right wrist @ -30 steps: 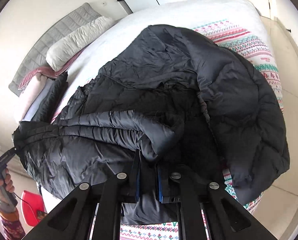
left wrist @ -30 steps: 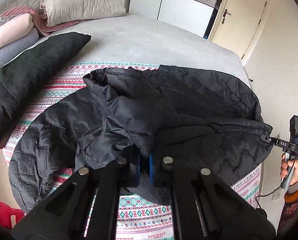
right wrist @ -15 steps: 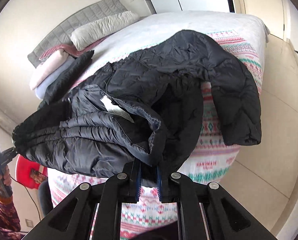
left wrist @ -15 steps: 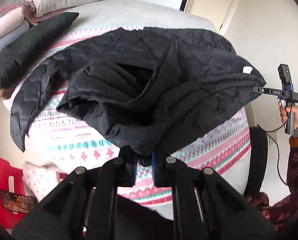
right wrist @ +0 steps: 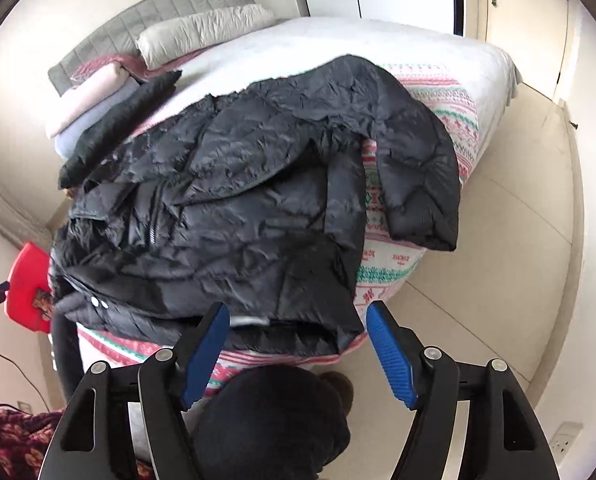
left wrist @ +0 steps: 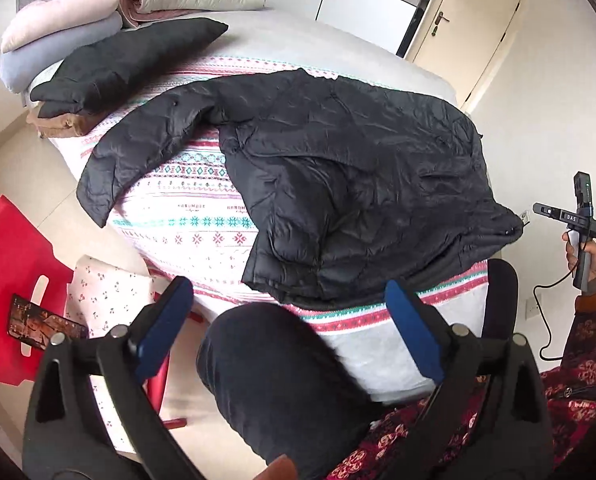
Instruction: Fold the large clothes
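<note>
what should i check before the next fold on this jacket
1. Left gripper empty: ok, jaws just opened, nothing between them.
2. Right gripper empty: ok, jaws just opened, clear of cloth.
3. Jacket resting on bed: ok.
4. Jacket flat: not ok, wrinkled and bunched near the hem.
5. Sleeve on bed: not ok, it droops over the side.
6. Zipper closed: cannot tell.
</note>
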{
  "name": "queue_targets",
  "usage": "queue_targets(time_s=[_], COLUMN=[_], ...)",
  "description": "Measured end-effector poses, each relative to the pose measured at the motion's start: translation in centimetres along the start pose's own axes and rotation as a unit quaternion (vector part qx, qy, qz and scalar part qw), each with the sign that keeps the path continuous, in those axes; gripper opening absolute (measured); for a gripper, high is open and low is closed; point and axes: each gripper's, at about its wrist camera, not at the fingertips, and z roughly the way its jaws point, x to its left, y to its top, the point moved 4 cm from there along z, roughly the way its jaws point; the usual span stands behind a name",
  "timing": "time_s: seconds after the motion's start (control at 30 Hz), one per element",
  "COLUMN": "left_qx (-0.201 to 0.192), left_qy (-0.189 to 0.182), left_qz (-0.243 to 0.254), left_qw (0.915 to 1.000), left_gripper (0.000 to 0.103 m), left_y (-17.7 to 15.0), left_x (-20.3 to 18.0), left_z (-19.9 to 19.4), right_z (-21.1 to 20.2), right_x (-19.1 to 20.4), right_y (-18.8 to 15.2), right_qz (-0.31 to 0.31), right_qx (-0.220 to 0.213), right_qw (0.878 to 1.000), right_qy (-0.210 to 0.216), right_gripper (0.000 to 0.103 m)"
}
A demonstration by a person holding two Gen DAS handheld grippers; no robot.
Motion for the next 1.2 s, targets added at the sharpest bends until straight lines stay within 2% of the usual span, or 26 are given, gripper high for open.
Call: queue_targets(time_s=[0.1,0.2,0.23,0.27,0.33,0.4,0.47,0.57,0.6,0.67,0.7,0.73,0.77,0.8,0.83,0.97,1.07,1.2], left_qx=[0.001,0.025,0.043,0.059,0.106,0.149,0.175,0.212,0.201,0.208,0.214,0.217,0.208,0.185,0.161,0.099,0.092,0.081], left_qy=[-0.008,-0.003,-0.011,-0.025,-0.075,-0.12,-0.12,-0.085,-0.081,-0.067,-0.057,-0.048,-0.038,-0.029,-0.021,0.012,0.032,0.071], left_qz=[0.021,0.008,-0.007,-0.031,-0.088,-0.118,-0.095,-0.042,-0.02,0.006,0.005,0.002,0.0,0.001,0.004,-0.02,-0.027,-0.013], left_qw=[0.9997,0.9997,0.999,0.9975,0.9877,0.9743,0.9726,0.9726,0.9759,0.9758,0.9751,0.9749,0.9774,0.9822,0.9867,0.9948,0.9949,0.9941], left_gripper=[0.097,0.096,0.092,0.085,0.047,0.027,0.027,0.027,0.027,0.028,0.033,0.051,0.061,0.076,0.081,0.082,0.082,0.082], left_y=[1.6,2.8,2.9,2.8,1.7,0.0,-2.0,-4.7,-5.1,-5.5,-5.5,-5.3,-4.9,-4.2,-3.4,0.5,3.9,9.7], left_x=[0.2,1.9,2.7,3.5,4.6,4.4,3.1,1.7,1.3,1.0,1.0,1.3,1.7,2.0,2.3,4.9,6.0,6.5], left_z=[3.2,8.6,10.4,12.1,15.1,16.6,16.1,14.5,13.7,12.1,11.4,10.7,9.9,9.0,8.3,7.3,9.5,13.1], right_z=[0.3,3.2,4.6,5.9,8.0,9.6,10.7,11.5,11.8,11.9,11.8,11.5,11.0,10.3,9.6,7.1,6.6,8.1], right_x=[1.0,0.7,0.2,-0.4,-1.9,-3.2,-3.9,-4.3,-4.5,-4.8,-5.0,-5.2,-5.3,-5.4,-5.5,-5.7,-5.4,-4.2], right_y=[1.7,2.2,2.1,1.8,0.8,-0.5,-2.0,-4.2,-4.8,-5.4,-5.4,-5.2,-4.9,-4.4,-3.8,-0.5,2.8,7.7], right_qz=[0.003,0.002,0.007,0.015,0.044,0.076,0.086,0.06,0.05,0.043,0.046,0.048,0.05,0.049,0.048,0.064,0.065,0.036], right_qx=[-0.024,0.003,0.018,0.035,0.061,0.083,0.108,0.15,0.163,0.178,0.181,0.182,0.18,0.174,0.164,0.115,0.093,0.085], right_qw=[0.999,1.0,1.0,0.999,0.997,0.994,0.99,0.986,0.984,0.981,0.98,0.98,0.98,0.98,0.982,0.989,0.991,0.993], right_qy=[0.029,0.013,0.001,-0.007,-0.004,0.013,0.012,-0.036,-0.053,-0.067,-0.068,-0.071,-0.076,-0.081,-0.083,-0.067,-0.063,-0.078], right_gripper=[0.084,0.085,0.085,0.085,0.085,0.085,0.084,0.084,0.084,0.084,0.084,0.084,0.084,0.084,0.084,0.084,0.084,0.084])
